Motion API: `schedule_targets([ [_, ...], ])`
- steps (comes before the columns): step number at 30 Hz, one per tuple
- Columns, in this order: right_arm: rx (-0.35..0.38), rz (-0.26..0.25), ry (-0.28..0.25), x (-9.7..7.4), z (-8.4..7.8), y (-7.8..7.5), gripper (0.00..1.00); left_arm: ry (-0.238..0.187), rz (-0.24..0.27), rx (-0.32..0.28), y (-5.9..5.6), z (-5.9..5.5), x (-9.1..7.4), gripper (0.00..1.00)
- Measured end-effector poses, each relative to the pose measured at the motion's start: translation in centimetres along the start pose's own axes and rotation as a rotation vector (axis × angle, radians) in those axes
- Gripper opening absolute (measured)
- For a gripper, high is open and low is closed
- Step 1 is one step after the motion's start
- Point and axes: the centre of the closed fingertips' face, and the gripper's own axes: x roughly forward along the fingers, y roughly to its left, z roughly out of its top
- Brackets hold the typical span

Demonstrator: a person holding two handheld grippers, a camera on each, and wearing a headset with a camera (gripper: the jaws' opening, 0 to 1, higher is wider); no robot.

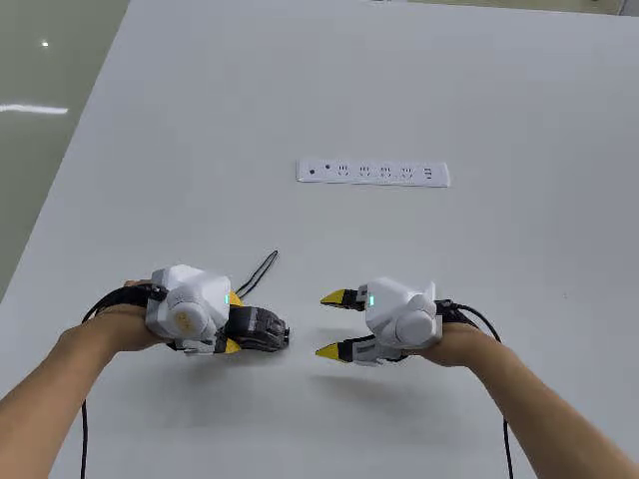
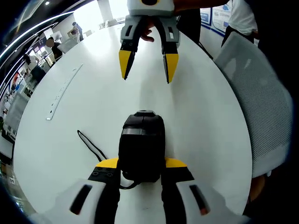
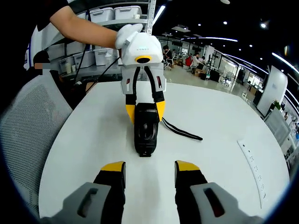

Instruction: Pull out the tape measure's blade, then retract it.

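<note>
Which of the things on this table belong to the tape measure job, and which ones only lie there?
For the job: tape measure, held in the left tongs; its wrist strap; right tongs, open and facing it.
Only lying there: power strip, farther back on the white table.

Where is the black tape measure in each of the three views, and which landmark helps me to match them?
Head view: the tape measure lies lower left of centre, in the left gripper.
Left gripper view: centre, between that view's own jaws.
Right gripper view: centre, ahead of the open right gripper.
Shared landmark: the white power strip.
</note>
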Motion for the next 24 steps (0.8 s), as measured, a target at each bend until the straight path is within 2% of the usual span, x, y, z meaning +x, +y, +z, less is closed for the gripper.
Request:
schedule_targets([
  [4, -0.005, 0.008, 0.004, 0.6, -0.3, -0.3, 0.4, -0.002, -0.004, -0.008, 0.1, -0.1, 0.0, 0.29],
  [6, -0.005, 0.011, 0.002, 0.9, -0.3, -0.5, 0.39, -0.003, -0.01, -0.035, 0.1, -0.1, 0.1, 0.29],
  [11, -0.015, 0.024, 0.005, 2.1, -0.4, -0.5, 0.37, 0.001, -0.013, -0.037, 0.0, -0.2, 0.1, 0.29],
  [20, -0.018, 0.071, 0.03, 4.2, -0.8, 0.6, 0.34, -0.01, -0.019, -0.046, -0.1, -0.1, 0.1, 0.28],
  [24, -0.016, 0.08, 0.035, 4.7, -0.9, 0.9, 0.34, -0.011, -0.019, -0.041, -0.2, -0.1, 0.1, 0.28],
])
